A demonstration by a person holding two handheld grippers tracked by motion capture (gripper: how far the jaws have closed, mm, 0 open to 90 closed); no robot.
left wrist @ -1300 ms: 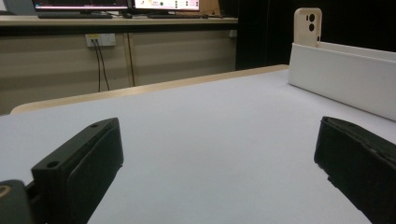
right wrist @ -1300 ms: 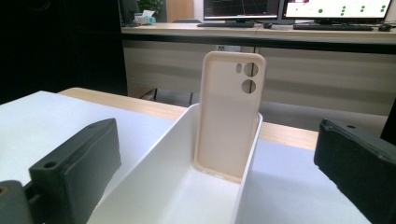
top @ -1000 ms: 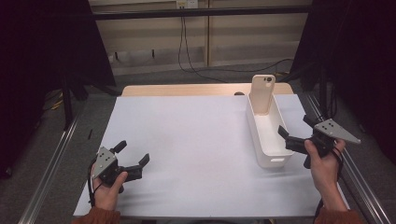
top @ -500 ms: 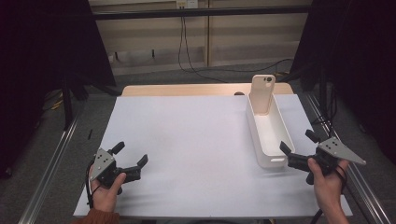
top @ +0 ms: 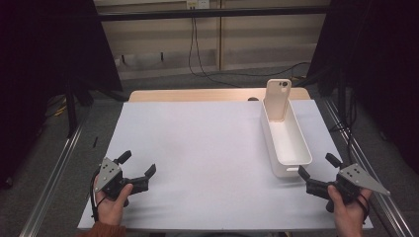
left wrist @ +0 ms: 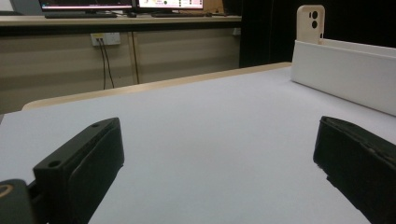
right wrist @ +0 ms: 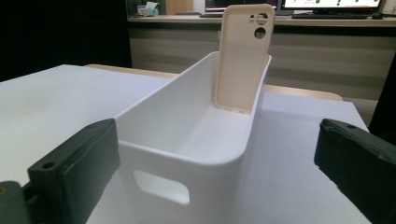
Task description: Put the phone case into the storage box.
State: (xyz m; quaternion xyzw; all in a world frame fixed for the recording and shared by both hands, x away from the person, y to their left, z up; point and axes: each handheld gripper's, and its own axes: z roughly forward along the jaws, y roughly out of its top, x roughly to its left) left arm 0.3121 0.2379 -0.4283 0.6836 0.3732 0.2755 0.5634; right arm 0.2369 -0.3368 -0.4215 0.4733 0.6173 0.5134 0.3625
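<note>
**Phone case stands in the bin, both tongs free**

The work looks close to finished, or at a pause. The beige phone case [top: 278, 98] stands nearly upright inside the long white bin [top: 296, 160], leaning against the bin's far end wall — the end farthest from the right tongs [top: 316, 174]. Nothing else lies in the bin as far as the right gripper view shows; its floor is bare ahead of the case [right wrist: 243, 56].

The right tongs are spread wide and hold nothing. They sit just short of the bin's near end, where a handle slot [right wrist: 161, 186] faces them, with the jaws standing to either side of that end wall but not touching it. The left tongs [top: 137, 165] are likewise spread and empty, well apart from the bin, which lies off to their right; from the left gripper view the bin's side wall [left wrist: 345, 63] and the case top [left wrist: 311, 21] show ahead and to the right. If anything is left to do, I would judge it to be moving the bin itself or lifting the case out — neither has begun.

The desk [top: 197, 143] is covered by a plain white sheet, with a strip of wood showing at its far edge. Beyond it are pale panelled walls, hanging cables [top: 195, 44], dark curtains at both sides, and monitors [left wrist: 121, 4] on a counter.
</note>
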